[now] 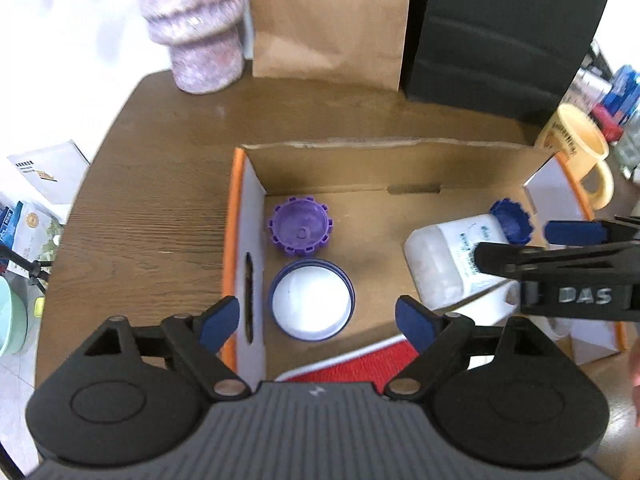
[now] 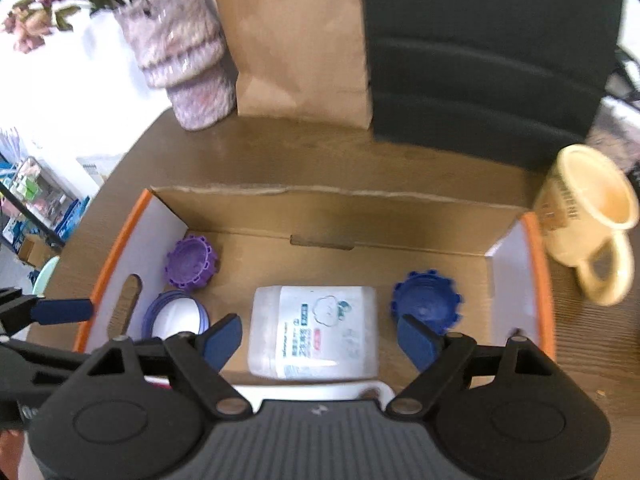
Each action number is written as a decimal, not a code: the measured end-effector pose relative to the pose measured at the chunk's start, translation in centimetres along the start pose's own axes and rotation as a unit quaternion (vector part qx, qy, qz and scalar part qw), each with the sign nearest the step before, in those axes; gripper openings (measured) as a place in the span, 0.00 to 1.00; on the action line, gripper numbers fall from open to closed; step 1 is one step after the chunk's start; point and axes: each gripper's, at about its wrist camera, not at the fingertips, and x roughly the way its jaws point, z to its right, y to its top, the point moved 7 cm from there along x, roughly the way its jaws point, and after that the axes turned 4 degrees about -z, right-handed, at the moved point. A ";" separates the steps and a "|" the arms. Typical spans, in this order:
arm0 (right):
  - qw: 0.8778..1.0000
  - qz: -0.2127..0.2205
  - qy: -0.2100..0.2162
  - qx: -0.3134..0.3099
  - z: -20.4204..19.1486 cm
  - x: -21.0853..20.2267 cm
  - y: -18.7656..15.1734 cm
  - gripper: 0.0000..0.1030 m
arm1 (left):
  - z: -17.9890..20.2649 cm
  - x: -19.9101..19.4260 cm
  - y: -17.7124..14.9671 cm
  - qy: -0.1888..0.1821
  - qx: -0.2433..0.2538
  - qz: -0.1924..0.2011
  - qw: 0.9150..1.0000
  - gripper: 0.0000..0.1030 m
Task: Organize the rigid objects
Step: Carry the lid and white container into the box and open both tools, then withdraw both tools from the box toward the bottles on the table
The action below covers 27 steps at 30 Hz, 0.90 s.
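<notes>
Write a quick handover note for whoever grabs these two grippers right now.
Left hand-held gripper: open, empty, above the box's left end over the white lid.
Right hand-held gripper: open, empty, over the white jug, not gripping it.
In the cardboard box: purple cap beside the white lid at the left, jug lying on its side mid-box, blue cap at the right.
Outside: yellow mug on the table by the box's right end.
Done: four items are in the box.
Left: probably the mug, if it belongs inside.
</notes>
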 end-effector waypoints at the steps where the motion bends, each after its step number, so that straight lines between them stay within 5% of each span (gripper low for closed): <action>1: 1.000 0.006 -0.003 0.000 0.3 -1.2 -0.3 0.82 | -0.1 -0.8 -0.4 -0.002 -0.003 0.002 1.000 0.86; 8: 0.999 0.040 -0.026 -0.005 1.5 -8.8 -3.5 0.83 | -0.2 -6.7 -3.2 0.000 -0.015 0.027 1.000 0.87; 16: 0.991 0.112 -0.031 -0.059 0.4 -14.9 -9.4 0.86 | 1.0 -12.0 -8.1 0.016 0.002 0.161 0.987 0.90; 21: 0.983 0.171 -0.016 -0.061 0.2 -17.9 -12.7 0.86 | 1.1 -14.2 -13.0 -0.002 -0.009 0.198 0.980 0.90; 27: 0.961 0.258 -0.024 -0.093 -1.2 -21.0 -19.5 0.86 | 1.7 -17.9 -21.8 0.024 0.006 0.305 0.952 0.91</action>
